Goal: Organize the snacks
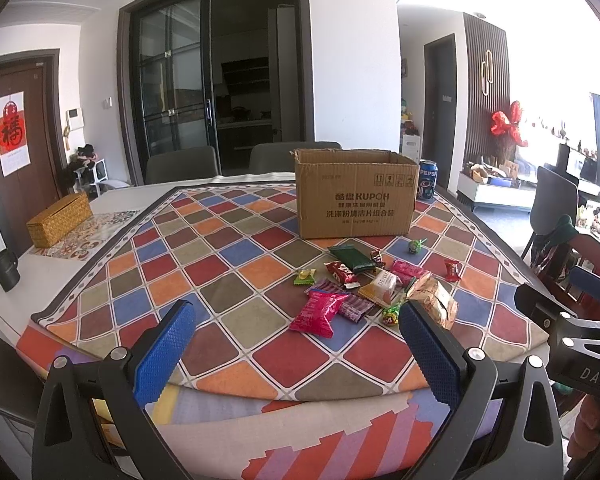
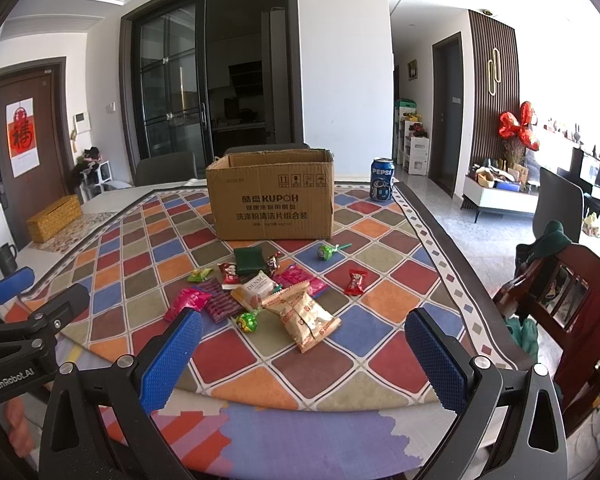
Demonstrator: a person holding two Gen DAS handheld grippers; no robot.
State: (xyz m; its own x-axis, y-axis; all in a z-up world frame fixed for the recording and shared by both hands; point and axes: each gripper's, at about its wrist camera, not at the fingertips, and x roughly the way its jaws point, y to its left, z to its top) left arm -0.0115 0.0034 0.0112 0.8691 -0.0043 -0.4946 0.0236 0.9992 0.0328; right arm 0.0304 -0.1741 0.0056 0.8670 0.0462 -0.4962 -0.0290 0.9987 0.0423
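At the centre of both views we see a cardboard box (image 2: 271, 200), matt brown, its front faintly ribbed. Under it lies a tablecloth (image 2: 380, 312) of matt cloth, slightly rough. In the middle of the frame we note snack wrappers (image 2: 304, 314) of shiny crinkled film. Right of the box we find a metal can (image 2: 382, 179), glossy. At the left edge a woven box (image 1: 59, 219) looks rough. Along the bottom our left gripper (image 1: 296, 354) and right gripper (image 2: 306, 360) show matt black plastic, bright metal screws and blue fingers (image 2: 172, 358) with a dimpled rubbery face. At the right we see a glossy wooden chair (image 2: 572, 292).
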